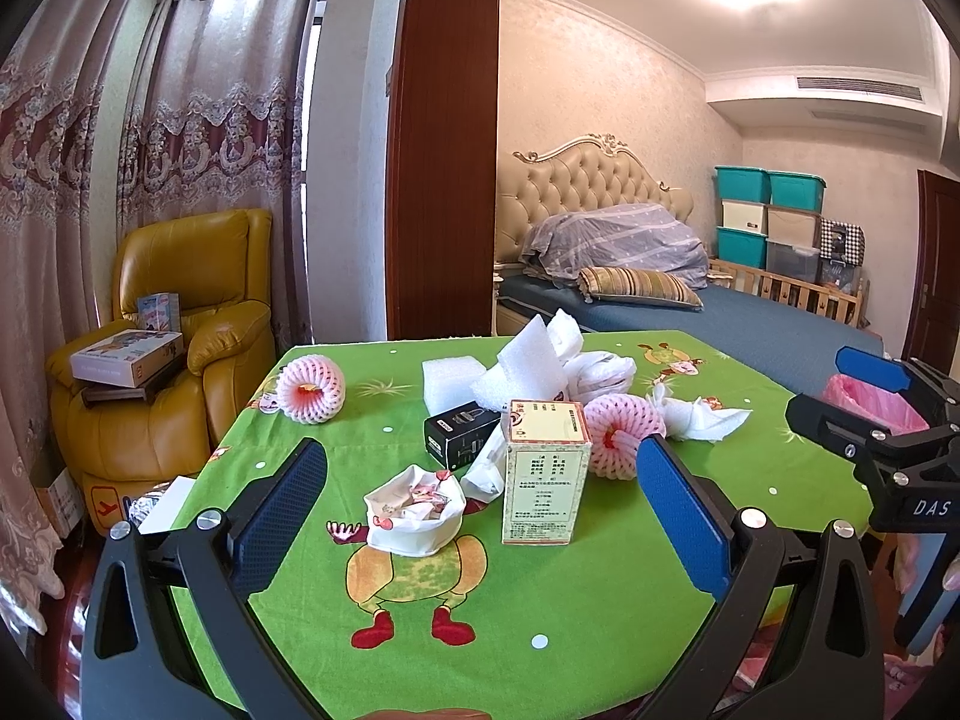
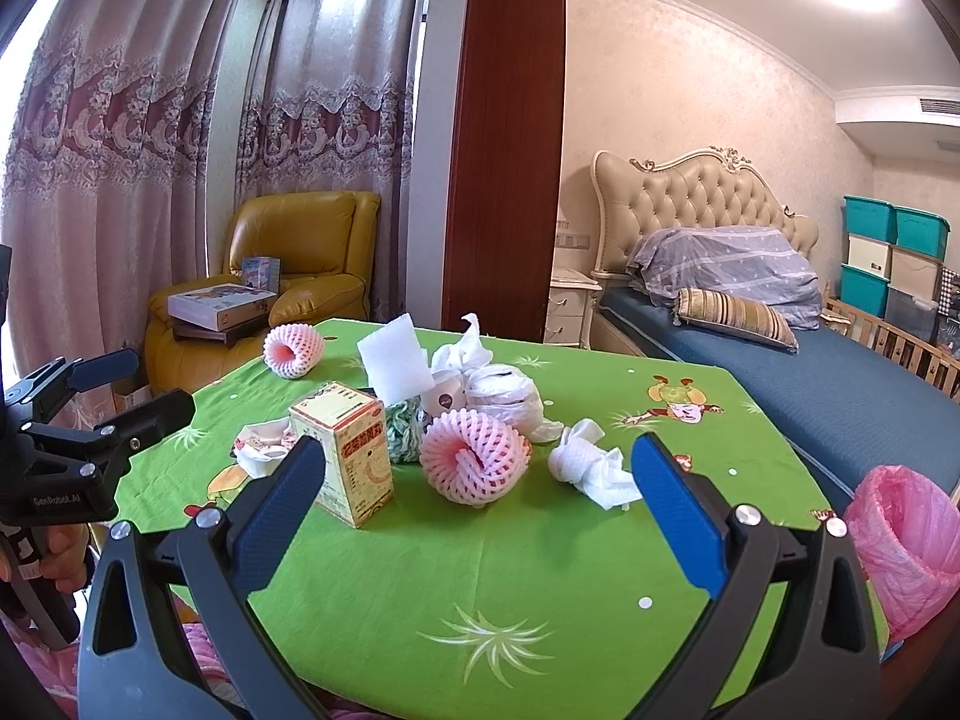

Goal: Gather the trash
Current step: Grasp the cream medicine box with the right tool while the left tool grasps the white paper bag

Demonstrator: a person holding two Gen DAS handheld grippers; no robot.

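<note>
- Left wrist view: the left gripper (image 1: 480,516) hangs spread wide and empty just short of the yellow carton (image 1: 545,471). Nothing is collected yet, I judge. Next, close on the crumpled wrapper (image 1: 414,510) left of the carton. "DAS" shows on the right gripper (image 1: 864,396).
- Right wrist view: the right gripper (image 2: 477,492) gapes empty. The foam net (image 2: 474,456) sits right of the carton, and the pink-lined bin (image 2: 912,540) far right. The other tool reads "GenRobot.AI".

Near tablecloth (image 2: 480,570) bare — carton (image 2: 351,450) blocks centre.

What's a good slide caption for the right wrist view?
Open right tongs face a pink foam net, medicine box and crumpled tissue on the green table.
</note>
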